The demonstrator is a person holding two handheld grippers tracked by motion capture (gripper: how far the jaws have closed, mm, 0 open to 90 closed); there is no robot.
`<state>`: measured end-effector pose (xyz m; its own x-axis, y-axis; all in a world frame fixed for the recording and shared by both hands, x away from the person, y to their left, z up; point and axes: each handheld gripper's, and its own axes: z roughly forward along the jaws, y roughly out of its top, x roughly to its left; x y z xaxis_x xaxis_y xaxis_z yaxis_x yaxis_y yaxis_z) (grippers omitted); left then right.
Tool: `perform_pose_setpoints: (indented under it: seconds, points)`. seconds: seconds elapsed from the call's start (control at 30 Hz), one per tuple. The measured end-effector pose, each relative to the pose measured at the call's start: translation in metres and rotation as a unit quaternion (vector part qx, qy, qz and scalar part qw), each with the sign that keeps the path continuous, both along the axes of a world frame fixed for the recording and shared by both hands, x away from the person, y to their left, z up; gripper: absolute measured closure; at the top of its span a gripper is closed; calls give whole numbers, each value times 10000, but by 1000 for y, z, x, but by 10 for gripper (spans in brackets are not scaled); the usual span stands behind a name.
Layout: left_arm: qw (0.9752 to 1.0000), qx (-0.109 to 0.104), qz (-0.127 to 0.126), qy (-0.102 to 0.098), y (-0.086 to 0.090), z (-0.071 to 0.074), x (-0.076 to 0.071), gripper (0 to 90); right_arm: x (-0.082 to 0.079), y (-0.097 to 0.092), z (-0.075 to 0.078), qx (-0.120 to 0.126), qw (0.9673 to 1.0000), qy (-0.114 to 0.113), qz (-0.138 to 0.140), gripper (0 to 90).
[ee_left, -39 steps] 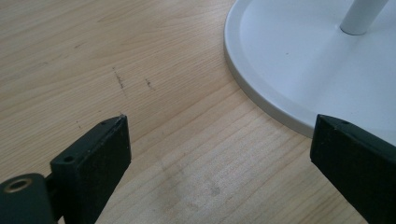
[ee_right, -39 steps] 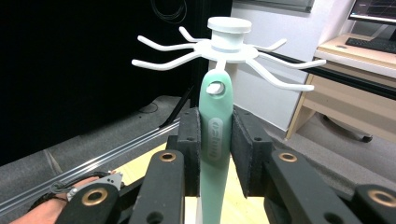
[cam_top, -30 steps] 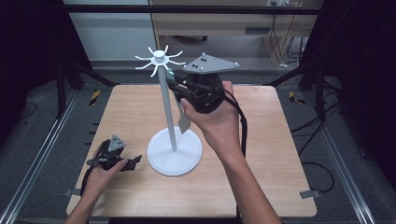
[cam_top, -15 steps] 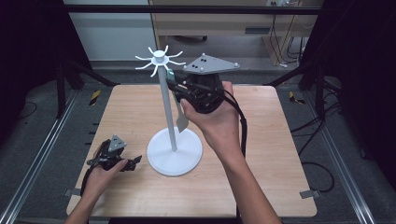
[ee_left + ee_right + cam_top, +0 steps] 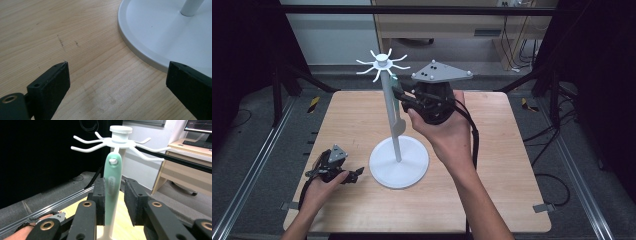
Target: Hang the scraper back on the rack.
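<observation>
The left gripper point(image 5: 354, 173) rests low on the table point(image 5: 512, 150), held in the left hand point(image 5: 319, 187). In the left gripper view its jaws stand wide apart with bare wood between them, holding nothing. The stand's base point(image 5: 160, 32) lies just ahead of its right jaw, close but apart.

To the right, the stand point(image 5: 391, 107) rises with hooks point(image 5: 85, 146) spread at its top. A green utensil point(image 5: 112, 187) hangs from one hook by the hole in its handle, straight ahead of the right gripper point(image 5: 113, 202).

The right gripper, held in the right hand point(image 5: 447, 132), is raised level with the utensil. Its jaws have just been opening a little. The handle sits between them: the left pad is at it, while a clear gap shows at the right pad, so there is no grip.
</observation>
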<state>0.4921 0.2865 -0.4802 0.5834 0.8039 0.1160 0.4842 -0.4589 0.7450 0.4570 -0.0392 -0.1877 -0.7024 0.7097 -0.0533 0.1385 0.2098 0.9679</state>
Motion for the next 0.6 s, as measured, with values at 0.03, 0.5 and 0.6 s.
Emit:
perform_pose_setpoints:
  seconds: [0.03,0.5,0.6]
  points:
    - [10000,0,0,2,0,0,0,49,-1,-1,0,-11,10000,-10,-4,714]
    - [10000,-1,14,-22,0,-1,0,49,-1,-21,-12,-102,9995,127,-269,715]
    - [10000,-2,14,-18,0,-1,0,49,1,-25,-16,-116,9993,164,-327,715]
